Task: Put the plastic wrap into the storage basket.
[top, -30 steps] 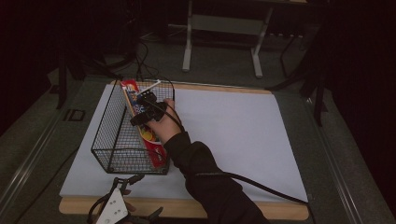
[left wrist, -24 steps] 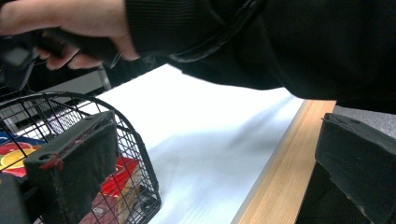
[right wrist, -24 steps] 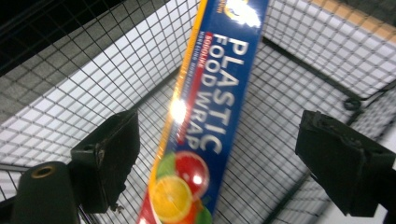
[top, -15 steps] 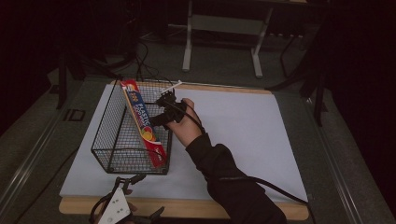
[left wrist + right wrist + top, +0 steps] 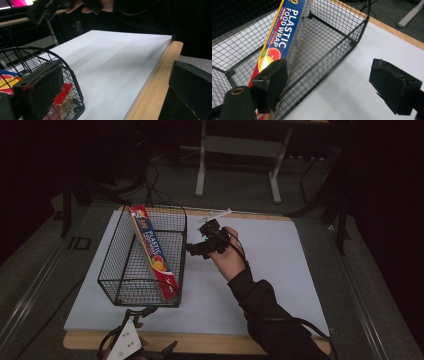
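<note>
A black wire basket (image 5: 114, 254) stands on the left of a white mat (image 5: 265, 285). A red and blue plastic food wrap box (image 5: 151, 251) leans aslant inside it, one end up at the far rim. In the right gripper view the box (image 5: 279, 37) and basket (image 5: 329, 47) lie ahead. My right gripper (image 5: 196, 249) hovers just right of the basket; its jaws have just been closing a little, still open (image 5: 329, 75) with nothing between them. At the table's near edge my left gripper (image 5: 150, 332) rests by the basket's front corner, open (image 5: 115, 80) and empty.
The mat covers most of a wooden table (image 5: 210, 343); its right half lies bare. Beyond the far edge are a metal stand's legs (image 5: 272, 175) and cables on a dark floor. A cable trails from the right sleeve (image 5: 270, 315).
My right gripper has drawn away to the right, from the box at the basket out over the mat. The box stays leaning in the basket. The left gripper has kept still.
</note>
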A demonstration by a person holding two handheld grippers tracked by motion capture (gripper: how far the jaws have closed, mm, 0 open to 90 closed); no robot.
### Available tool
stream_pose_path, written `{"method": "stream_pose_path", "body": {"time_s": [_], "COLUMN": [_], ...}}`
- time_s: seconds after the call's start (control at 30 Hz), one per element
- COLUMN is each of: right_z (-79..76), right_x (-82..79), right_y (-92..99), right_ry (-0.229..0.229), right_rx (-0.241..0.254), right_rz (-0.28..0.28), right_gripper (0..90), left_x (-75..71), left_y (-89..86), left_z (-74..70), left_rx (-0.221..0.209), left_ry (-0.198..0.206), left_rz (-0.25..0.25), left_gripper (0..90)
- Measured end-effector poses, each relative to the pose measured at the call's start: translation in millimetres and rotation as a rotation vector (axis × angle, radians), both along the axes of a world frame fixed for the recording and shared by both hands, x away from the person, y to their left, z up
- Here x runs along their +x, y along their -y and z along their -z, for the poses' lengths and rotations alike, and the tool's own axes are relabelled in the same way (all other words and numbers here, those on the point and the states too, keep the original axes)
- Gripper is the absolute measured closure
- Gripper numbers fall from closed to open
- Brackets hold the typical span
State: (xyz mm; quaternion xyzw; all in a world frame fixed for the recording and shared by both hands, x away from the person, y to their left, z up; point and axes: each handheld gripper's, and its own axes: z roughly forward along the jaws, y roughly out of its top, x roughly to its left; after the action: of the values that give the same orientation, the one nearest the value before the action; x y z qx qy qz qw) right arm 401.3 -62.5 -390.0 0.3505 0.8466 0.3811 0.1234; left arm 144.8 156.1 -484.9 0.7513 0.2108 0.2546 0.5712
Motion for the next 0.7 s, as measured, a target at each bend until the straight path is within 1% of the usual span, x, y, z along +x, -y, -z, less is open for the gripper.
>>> {"method": "stream_pose_path", "body": {"time_s": [0.07, 0.1, 0.2, 0.37, 0.43, 0.6, 0.63, 0.7], "right_z": [0.2, 1.0, 3.4, 8.3, 11.0, 20.8, 22.6, 28.4], "right_x": [-0.2, -1.4, -4.4, -9.4, -12.6, -22.4, -24.1, -27.7], "right_y": [3.6, 12.3, 27.1, 44.8, 51.5, 69.3, 71.4, 76.9], "right_ry": [0.0, -0.003, -0.002, -0.001, 0.01, 0.039, 0.04, 0.057], "right_rx": [0.003, 0.013, 0.015, 0.02, 0.012, 0.019, 0.015, -0.007], "right_rz": [-0.001, -0.001, 0.009, 0.014, 0.015, 0.006, 0.007, 0.004], "right_gripper": [15.3, 15.3, 15.3, 15.2, 15.2, 15.1, 15.0, 15.1], "left_x": [0.5, 0.5, 0.4, 0.3, 0.5, 0.3, 0.2, 0.2], "left_y": [-0.1, -0.1, 0.3, 1.0, 0.9, 1.2, 1.2, 1.3], "left_z": [0.0, 0.0, 0.1, 0.1, 0.1, 0.3, 0.3, 0.3], "left_rx": [0.0, 0.0, 0.002, 0.003, 0.005, 0.005, 0.007, 0.003], "left_ry": [0.0, 0.001, 0.001, -0.001, 0.0, -0.001, -0.001, -0.002], "left_rz": [-0.001, -0.001, -0.001, 0.0, 0.001, 0.001, 0.001, 0.003], "left_gripper": [0.2, 0.2, 0.2, 0.2, 0.1, 0.2, 0.2, 0.2]}}
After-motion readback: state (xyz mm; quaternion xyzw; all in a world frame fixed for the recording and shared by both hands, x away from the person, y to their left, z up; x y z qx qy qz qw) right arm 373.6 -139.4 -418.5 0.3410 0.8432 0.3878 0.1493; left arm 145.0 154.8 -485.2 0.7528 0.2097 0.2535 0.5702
